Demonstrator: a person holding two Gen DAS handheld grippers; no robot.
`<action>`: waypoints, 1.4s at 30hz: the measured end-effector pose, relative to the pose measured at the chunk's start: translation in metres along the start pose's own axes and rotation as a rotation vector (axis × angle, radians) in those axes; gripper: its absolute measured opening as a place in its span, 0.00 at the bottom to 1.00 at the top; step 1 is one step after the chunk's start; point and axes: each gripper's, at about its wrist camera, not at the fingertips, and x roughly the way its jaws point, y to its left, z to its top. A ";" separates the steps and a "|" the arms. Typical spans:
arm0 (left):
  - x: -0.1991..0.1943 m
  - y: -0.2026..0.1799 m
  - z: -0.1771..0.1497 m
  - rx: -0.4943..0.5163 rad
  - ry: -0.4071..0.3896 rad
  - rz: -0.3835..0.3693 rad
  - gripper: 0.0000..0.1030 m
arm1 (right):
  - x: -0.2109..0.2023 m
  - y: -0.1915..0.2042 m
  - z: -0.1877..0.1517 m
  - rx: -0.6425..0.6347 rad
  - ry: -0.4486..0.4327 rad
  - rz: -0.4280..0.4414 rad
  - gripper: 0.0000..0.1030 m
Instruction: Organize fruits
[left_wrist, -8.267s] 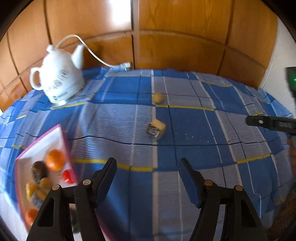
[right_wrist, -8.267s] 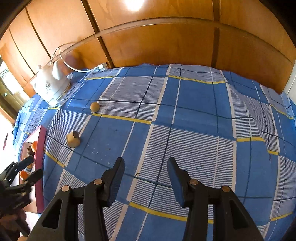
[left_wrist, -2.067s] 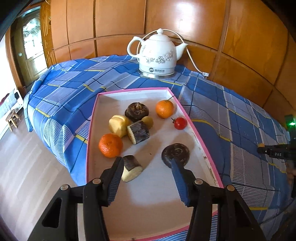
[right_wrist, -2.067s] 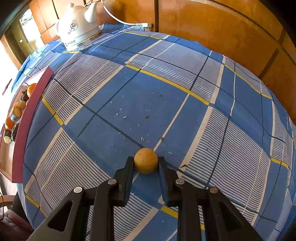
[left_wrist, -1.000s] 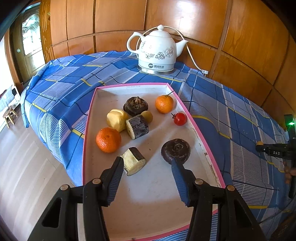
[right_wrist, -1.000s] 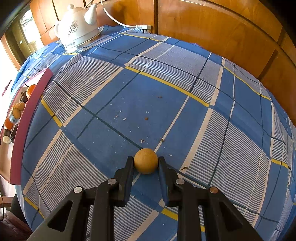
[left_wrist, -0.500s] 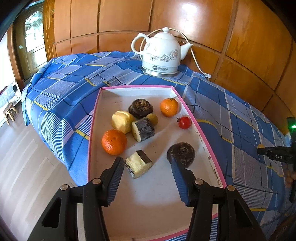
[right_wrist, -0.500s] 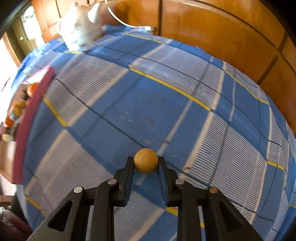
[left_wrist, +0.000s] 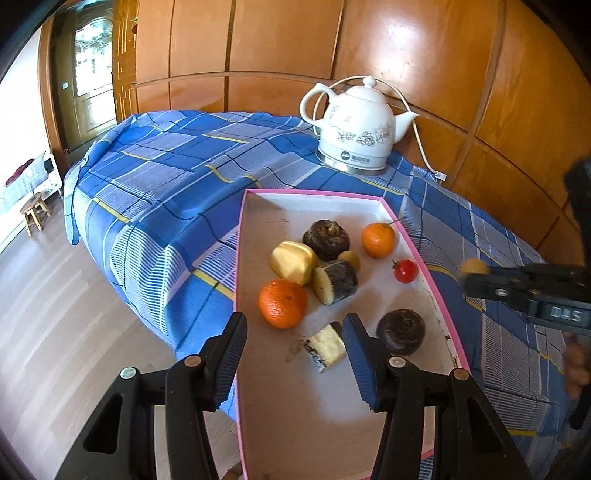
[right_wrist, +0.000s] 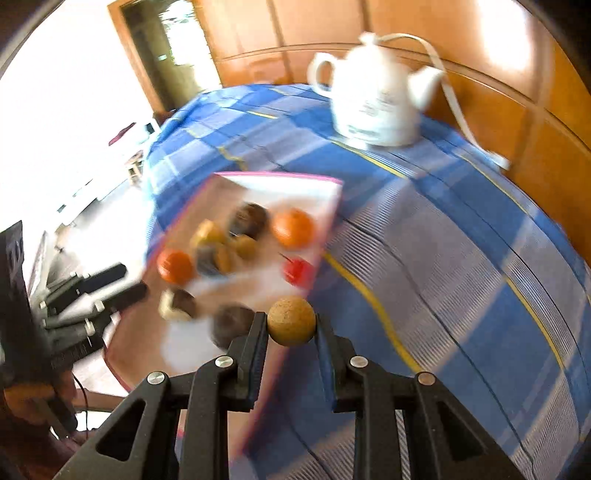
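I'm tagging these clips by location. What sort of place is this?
Most likely a room in a home, perhaps a dining area: a table under a blue plaid cloth, a white electric kettle plugged in by the wood-panelled wall, and a wooden door behind.

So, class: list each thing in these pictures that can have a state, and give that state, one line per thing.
right gripper: shut on the tan ball.
tan ball: held off the cloth, near the tray's edge.
left gripper: open, empty, over the tray.
pink-rimmed tray: open-topped, holding fruit pieces.
white kettle: upright on its base, lid on, cord attached.
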 end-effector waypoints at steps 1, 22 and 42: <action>0.000 0.002 0.000 -0.003 -0.001 0.001 0.53 | 0.008 0.007 0.005 -0.012 0.010 0.013 0.25; 0.008 0.014 -0.004 -0.041 0.019 -0.015 0.53 | 0.026 0.030 -0.009 -0.082 0.051 0.005 0.32; -0.013 0.005 -0.009 -0.014 -0.019 -0.029 0.58 | 0.046 0.042 -0.010 -0.076 0.072 -0.084 0.28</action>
